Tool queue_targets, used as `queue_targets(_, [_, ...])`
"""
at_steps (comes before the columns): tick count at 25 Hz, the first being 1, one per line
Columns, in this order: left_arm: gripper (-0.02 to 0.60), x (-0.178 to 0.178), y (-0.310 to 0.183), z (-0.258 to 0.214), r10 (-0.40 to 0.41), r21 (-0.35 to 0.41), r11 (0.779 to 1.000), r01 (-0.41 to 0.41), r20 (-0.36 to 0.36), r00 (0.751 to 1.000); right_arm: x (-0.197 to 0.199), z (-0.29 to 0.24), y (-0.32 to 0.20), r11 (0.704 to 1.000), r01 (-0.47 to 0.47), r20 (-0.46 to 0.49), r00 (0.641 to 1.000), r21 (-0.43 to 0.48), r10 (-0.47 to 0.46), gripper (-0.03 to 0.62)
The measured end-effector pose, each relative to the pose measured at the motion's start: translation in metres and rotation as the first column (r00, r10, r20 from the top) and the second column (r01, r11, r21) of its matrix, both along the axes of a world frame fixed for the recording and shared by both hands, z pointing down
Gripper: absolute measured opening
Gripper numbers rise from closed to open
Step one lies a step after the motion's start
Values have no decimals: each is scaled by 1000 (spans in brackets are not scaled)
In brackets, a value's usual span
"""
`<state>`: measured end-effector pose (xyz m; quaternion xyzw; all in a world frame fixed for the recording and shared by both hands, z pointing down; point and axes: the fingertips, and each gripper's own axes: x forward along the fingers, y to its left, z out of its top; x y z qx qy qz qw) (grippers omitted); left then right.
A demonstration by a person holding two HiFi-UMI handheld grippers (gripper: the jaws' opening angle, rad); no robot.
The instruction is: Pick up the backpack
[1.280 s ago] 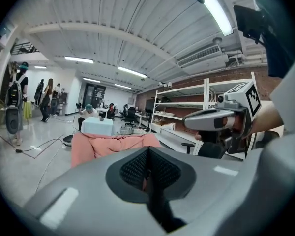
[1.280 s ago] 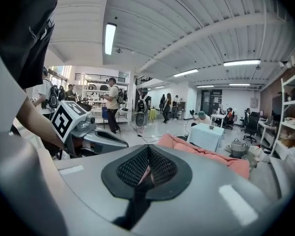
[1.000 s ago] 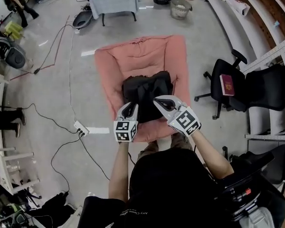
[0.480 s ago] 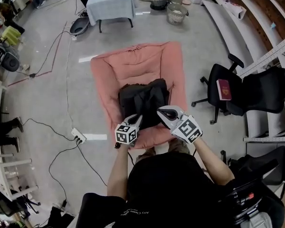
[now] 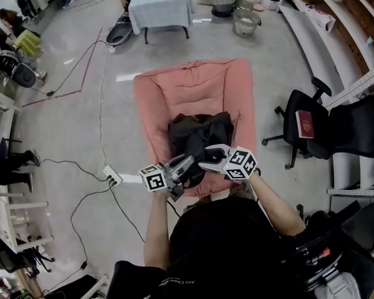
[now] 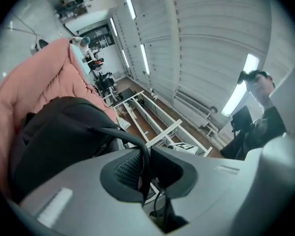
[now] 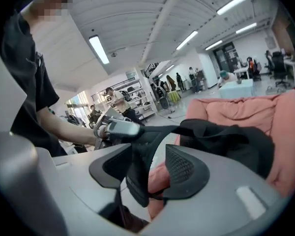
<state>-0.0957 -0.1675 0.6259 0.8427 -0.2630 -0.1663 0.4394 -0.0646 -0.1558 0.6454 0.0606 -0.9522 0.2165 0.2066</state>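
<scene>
your left gripper (image 5: 187,166) has rolled and pulled back, pinching a thin strap (image 6: 122,133); your right gripper (image 5: 203,157) is opening round the wide strap (image 7: 137,167), with the backpack (image 5: 199,132) at 12 o'clock.

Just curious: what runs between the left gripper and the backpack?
A thin black strap, pinched by the left gripper, reaches the backpack; left gripper view shows it.

head: overhead, steeply down | gripper views: close, along jaws | shared: backpack (image 5: 198,134), pink cushion (image 5: 193,86)

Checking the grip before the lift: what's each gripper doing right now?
Left gripper: shut on the thin strap of the backpack.
Right gripper: jaws opening, wide strap loose between them.
</scene>
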Motion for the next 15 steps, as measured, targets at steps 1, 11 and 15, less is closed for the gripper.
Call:
queue_targets(1, [32, -1, 1, -2, 2, -6, 1000, -2, -17, 1000, -7, 6, 7, 998, 34, 11, 999, -50, -33, 210])
queue_targets(11, [84, 12, 16, 0, 139, -34, 987, -158, -315, 939, -9, -13, 51, 945, 300, 22, 954, -129, -300, 57])
queue_targets(15, [83, 42, 9, 6, 276, -47, 948, -314, -366, 889, 8, -9, 52, 938, 318, -51, 943, -137, -328, 64])
